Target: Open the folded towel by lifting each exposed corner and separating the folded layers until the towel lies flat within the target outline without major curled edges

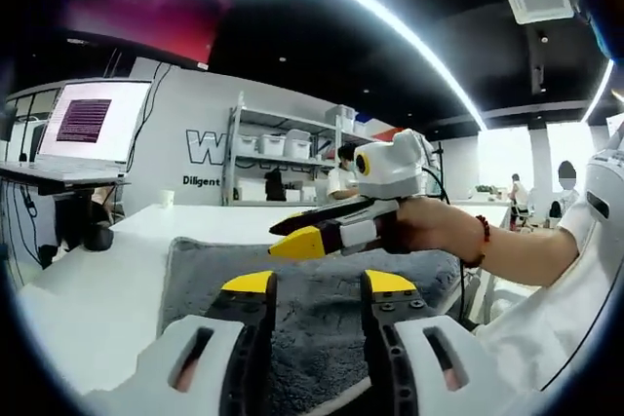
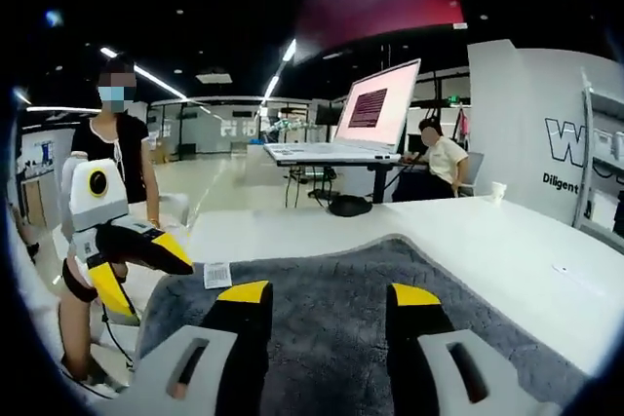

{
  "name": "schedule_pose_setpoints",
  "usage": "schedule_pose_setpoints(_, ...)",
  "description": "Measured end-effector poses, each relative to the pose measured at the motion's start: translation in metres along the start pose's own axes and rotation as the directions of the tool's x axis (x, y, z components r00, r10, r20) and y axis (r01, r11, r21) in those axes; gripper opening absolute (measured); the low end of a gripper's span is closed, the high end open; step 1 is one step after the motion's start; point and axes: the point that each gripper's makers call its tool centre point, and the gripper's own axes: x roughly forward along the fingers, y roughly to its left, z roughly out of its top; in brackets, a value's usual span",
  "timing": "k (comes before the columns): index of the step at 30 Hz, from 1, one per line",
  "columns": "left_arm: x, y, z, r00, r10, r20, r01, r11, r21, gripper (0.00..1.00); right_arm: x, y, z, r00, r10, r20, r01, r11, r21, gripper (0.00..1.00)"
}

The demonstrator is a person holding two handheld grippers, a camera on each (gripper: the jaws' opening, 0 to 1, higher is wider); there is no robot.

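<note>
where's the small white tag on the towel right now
In the right gripper view the white tag lies at the grey towel's far-left edge on the white table, between the left gripper and the right gripper.

Towel (image 1: pixel 322 304) on the table (image 1: pixel 107 289), below both tongs; laptop (image 2: pixel 366 114) on a desk behind.

A: White table (image 2: pixel 507 250) bare at right of the right gripper view, room to pass around the grey towel (image 2: pixel 331 319).
B: Left edge tighter. The left gripper (image 2: pixel 136 275) hangs there, jaws apart, and a white tag (image 2: pixel 217 275) lies just beside the towel.
</note>
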Motion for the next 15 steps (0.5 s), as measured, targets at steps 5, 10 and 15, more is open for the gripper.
schedule_pose_setpoints(5,0.007,-0.012,0.0,0.999,-0.048,0.005,0.048,0.999,-0.017,0.38,-0.019,0.0,0.005,1.0,-0.01,0.025,0.01,1.0,-0.014,0.45)
schedule_pose_setpoints(10,0.011,-0.022,0.003,0.998,-0.067,0.004,0.067,0.998,-0.003,0.4,-0.045,-0.003,0.008,0.997,-0.032,0.073,0.032,0.999,-0.006,0.46)
schedule_pose_setpoints(15,0.015,-0.032,0.007,0.996,-0.089,0.01,0.089,0.996,-0.004,0.41,-0.063,-0.002,0.01,0.994,-0.051,0.096,0.053,0.998,-0.022,0.48)
